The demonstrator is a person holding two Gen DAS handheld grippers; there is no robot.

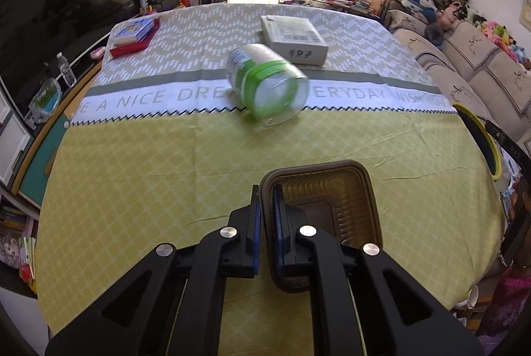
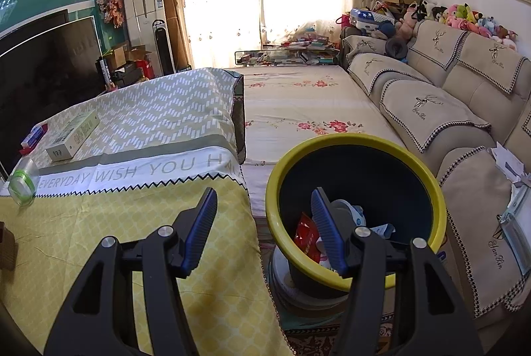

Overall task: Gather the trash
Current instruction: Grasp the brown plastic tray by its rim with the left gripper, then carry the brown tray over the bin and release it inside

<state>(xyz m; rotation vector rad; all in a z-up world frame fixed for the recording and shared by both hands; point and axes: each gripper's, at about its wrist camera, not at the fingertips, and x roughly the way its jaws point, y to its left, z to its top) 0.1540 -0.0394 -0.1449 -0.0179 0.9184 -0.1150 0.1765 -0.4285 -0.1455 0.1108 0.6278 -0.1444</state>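
Over the yellow tablecloth (image 1: 132, 190), left gripper (image 1: 267, 223) clamped on brown plastic tray (image 1: 332, 200) wall, right gripper (image 2: 264, 223) spread empty beside yellow-rimmed bin (image 2: 358, 140); next, probably: carry tray right to bin, release.

Left gripper (image 1: 265, 223): matte black angular linkage arms, round silver pivot screws, flat blue pads (image 1: 278, 223). Right gripper (image 2: 264, 223): same black build, silver screws, ribbed blue pads (image 2: 202, 220).
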